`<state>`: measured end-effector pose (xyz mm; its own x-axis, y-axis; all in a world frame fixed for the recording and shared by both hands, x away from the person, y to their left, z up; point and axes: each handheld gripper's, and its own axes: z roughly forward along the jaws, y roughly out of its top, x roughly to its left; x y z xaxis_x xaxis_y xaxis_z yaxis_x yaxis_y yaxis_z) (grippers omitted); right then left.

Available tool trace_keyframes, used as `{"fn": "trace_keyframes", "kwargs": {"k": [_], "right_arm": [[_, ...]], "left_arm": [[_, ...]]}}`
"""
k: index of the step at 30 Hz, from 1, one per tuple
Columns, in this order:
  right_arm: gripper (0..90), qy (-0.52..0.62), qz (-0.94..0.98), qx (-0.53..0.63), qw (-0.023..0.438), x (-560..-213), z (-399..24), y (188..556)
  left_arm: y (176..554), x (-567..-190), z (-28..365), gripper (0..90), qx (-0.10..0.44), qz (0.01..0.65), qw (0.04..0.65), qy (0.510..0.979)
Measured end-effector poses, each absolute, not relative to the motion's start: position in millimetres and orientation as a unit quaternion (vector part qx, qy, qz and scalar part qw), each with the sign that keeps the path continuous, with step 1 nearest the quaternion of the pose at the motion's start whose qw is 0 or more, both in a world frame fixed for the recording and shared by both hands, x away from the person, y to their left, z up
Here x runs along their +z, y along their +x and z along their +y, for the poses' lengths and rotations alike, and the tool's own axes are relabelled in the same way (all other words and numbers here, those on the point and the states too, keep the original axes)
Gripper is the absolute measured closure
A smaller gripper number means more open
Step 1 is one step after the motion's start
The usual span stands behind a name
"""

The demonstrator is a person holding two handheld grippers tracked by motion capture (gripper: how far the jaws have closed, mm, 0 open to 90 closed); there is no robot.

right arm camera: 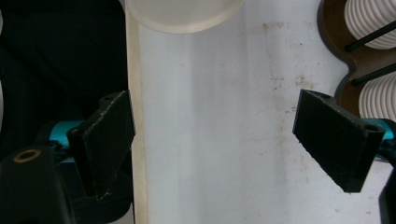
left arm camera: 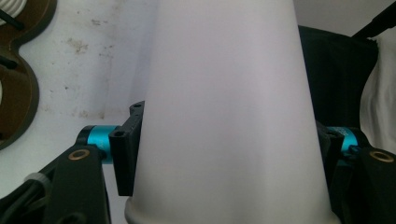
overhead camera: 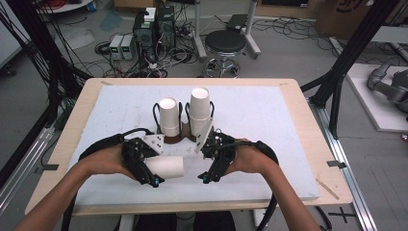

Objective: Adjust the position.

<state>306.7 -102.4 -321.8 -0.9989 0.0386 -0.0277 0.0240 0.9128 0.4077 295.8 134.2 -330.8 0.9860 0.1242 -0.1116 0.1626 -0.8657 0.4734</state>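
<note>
Jaws of the left gripper (overhead camera: 155, 182) are being pressed onto a white cup (overhead camera: 166, 167), one black pad on each side of its wall, as the left gripper view shows up close (left arm camera: 224, 116). The cup is being held on its side, just in front of the brown holder (overhead camera: 175, 138), with its narrower base pointing toward the right gripper (overhead camera: 206, 179); a sideways grip of this kind is probably being used so that the cup can be turned upright or slid onto a stack.

The right gripper's jaws are being kept wide apart with nothing between them, only the white mat (right arm camera: 219, 140) being seen through the gap. It is being held just to the right of the cup, in front of the holder, likely in readiness to steady or take over the cup.

On the holder, two stacks of cups (overhead camera: 169, 117) (overhead camera: 199, 111) are being kept upright by thin black wire loops, the right stack being the taller. The mat under the holder is being carried by a wooden table (overhead camera: 308, 125).
</note>
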Motion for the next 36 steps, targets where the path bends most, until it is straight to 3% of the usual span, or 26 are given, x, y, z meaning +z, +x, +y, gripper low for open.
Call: {"fn": "trace_keyframes", "kwargs": {"k": [36], "right_arm": [[15.1,-0.030,0.986,0.163,0.000,-325,-64,299]], "left_arm": [[298,-335,104,31.0,-0.038,0.053,0.218,0.974]]}}
